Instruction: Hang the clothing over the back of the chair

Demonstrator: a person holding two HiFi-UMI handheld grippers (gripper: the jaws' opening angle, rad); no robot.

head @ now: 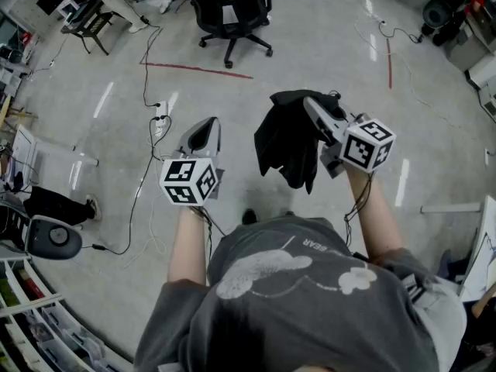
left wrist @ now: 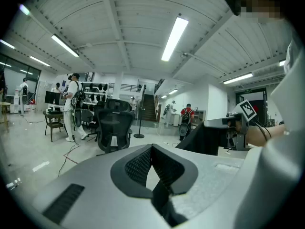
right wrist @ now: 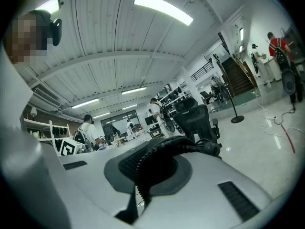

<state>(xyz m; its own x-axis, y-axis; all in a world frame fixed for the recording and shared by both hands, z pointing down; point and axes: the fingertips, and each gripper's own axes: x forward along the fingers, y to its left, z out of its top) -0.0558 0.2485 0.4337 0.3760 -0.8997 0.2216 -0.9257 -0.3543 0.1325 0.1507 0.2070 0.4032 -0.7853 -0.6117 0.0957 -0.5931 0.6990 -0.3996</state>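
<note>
Black clothing (head: 285,144) pinched, well short of the swivel chair (head: 231,8)
Nearer than the chair and slightly left of it, the left gripper (head: 206,126) has ribbed grey jaws meeting at the tips, nothing between them. Right of the chair, the right gripper (head: 311,107) is clamped on the limp, crumpled clothing, which hangs in soft folds.

1. We saw a glossy grey floor (head: 310,60) marked with red tape lines (head: 198,70).
2. We noted black cables (head: 144,80) running to a white power strip (head: 161,113).
3. We saw long strip lights (left wrist: 174,31) on a white ribbed ceiling (left wrist: 119,23), and a staircase (right wrist: 236,75) beyond.
</note>
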